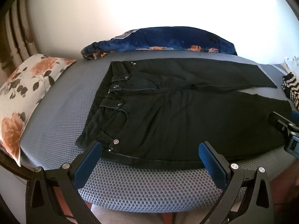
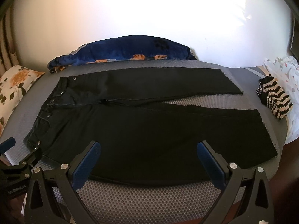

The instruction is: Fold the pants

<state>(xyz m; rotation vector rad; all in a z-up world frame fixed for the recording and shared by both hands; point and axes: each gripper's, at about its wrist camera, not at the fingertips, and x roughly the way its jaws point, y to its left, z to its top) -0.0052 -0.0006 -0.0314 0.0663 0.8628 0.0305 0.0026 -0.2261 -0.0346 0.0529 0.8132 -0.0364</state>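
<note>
Black pants (image 1: 177,112) lie spread flat on a grey mesh mattress (image 1: 145,184), waistband to the left, both legs running right. They also show in the right wrist view (image 2: 149,130). My left gripper (image 1: 150,149) is open and empty, hovering over the near hem edge by the waistband side. My right gripper (image 2: 148,149) is open and empty over the near leg. The right gripper also shows at the right edge of the left wrist view (image 1: 286,130). The left gripper also shows at the left edge of the right wrist view (image 2: 20,158).
A floral pillow (image 1: 24,97) lies at the left. A dark blue floral blanket (image 1: 160,41) is bunched at the far edge against a white wall. A striped knit item (image 2: 274,99) and white patterned cloth (image 2: 286,71) lie at the right.
</note>
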